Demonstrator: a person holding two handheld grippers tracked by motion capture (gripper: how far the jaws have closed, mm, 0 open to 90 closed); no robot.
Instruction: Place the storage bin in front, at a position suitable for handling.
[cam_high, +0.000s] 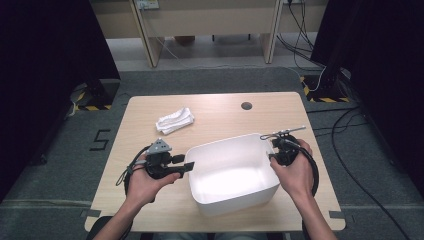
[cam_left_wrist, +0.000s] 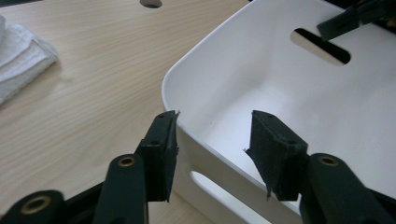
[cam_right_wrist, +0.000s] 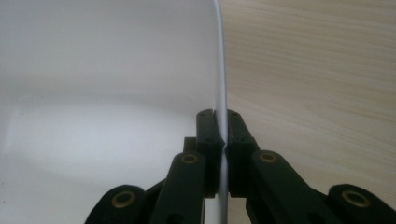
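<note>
White plastic bin (cam_high: 231, 172) is pinched at its rim by the right gripper (cam_right_wrist: 220, 135), so the left gripper (cam_left_wrist: 212, 149), fingers (cam_left_wrist: 161, 154) gaping astride the opposite wall, should squeeze squarely before lifting

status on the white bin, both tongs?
Right tongs clamped on white bin wall. Left tongs straddle opposite rim, pads not yet pressing. Folded towel lies apart on table; nothing in the way.
</note>
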